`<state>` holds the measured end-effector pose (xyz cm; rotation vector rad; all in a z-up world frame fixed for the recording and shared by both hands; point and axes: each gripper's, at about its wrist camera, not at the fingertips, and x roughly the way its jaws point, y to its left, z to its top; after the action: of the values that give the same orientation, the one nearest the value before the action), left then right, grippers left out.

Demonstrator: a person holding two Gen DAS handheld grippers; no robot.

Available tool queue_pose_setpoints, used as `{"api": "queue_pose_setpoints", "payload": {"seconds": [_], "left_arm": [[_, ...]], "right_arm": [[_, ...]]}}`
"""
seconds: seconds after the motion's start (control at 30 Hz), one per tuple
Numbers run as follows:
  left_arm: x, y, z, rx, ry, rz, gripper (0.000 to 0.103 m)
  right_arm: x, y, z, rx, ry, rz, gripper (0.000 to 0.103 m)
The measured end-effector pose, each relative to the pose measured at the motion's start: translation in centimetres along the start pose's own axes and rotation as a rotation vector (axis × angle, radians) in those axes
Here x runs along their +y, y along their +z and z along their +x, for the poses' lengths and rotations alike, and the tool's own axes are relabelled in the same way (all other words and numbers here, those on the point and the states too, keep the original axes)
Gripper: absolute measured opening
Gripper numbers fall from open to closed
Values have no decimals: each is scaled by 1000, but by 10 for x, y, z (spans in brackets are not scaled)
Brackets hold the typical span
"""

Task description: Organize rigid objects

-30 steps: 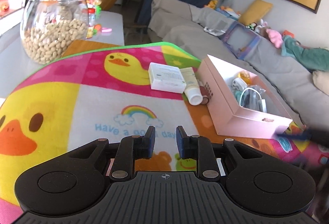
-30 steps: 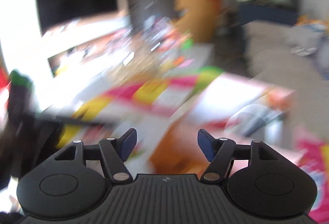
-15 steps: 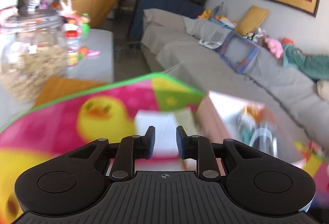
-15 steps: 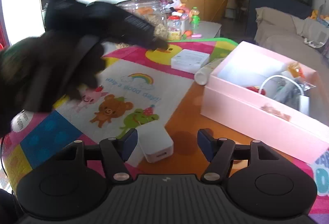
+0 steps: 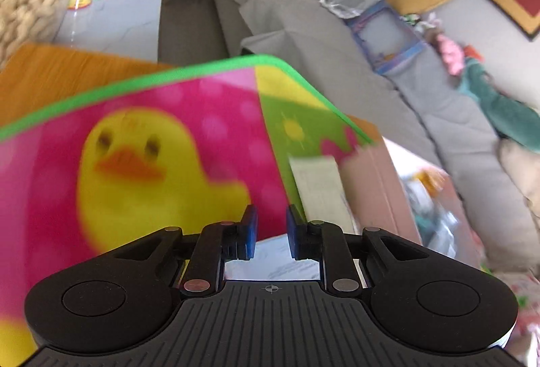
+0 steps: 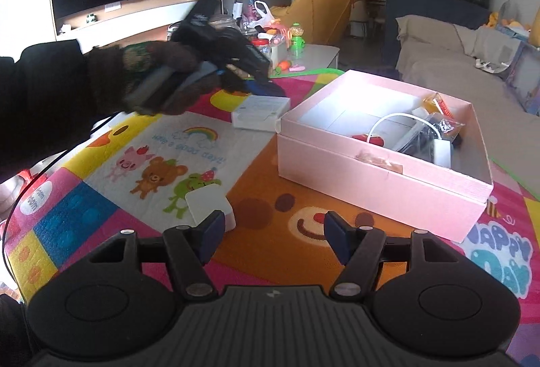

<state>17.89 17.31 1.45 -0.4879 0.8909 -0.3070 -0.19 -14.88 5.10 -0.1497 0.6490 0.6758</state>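
Pink, yellow and green cartoon panels cover the play mat (image 6: 141,171) spread over the surface, and the pink box (image 6: 381,171) standing open on it serves as the landmark. Inside the box lie a white cable, a small white block, a dark bundle and an orange packet, crowded toward its far right corner. A gloved left hand (image 6: 158,83) reaches in from the left of the box, forearm roughly level above the mat, holding the left gripper (image 6: 251,77) tilted downward over the flat white box (image 6: 261,112), which lies just beside the pink box's left far corner. In the left wrist view the left gripper (image 5: 271,233) has its fingers narrowly parted with a slim gap between the blue pads; the top of the flat white box (image 5: 275,260) shows below and between them, and whether they touch it cannot be told. A white tube (image 5: 319,188), blurred, lies against the pink box's (image 5: 374,191) left wall. The right gripper (image 6: 271,235) hangs low over the mat in front of the box, its fingers spread wide and holding nothing. A small white adapter (image 6: 209,206) rests on the mat just beside its left fingertip, in front of and to the left of the pink box.
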Motion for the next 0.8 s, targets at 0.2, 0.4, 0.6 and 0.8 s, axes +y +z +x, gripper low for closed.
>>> {"api": "queue_pose_setpoints", "payload": {"seconds": [0.2, 0.4, 0.6, 0.8], "left_arm": [[-19, -68, -47, -37, 3, 145, 24], [-38, -110, -65, -32, -33, 255, 28], [-60, -111, -80, -186, 130, 322, 26], [-69, -82, -53, -77, 2, 391, 27]], "right_arm": [[13, 16, 27, 14, 64, -4, 65], [49, 31, 64, 42, 20, -136, 66], [58, 40, 84, 70, -13, -106, 66], [54, 30, 70, 77, -2, -79, 66]]}}
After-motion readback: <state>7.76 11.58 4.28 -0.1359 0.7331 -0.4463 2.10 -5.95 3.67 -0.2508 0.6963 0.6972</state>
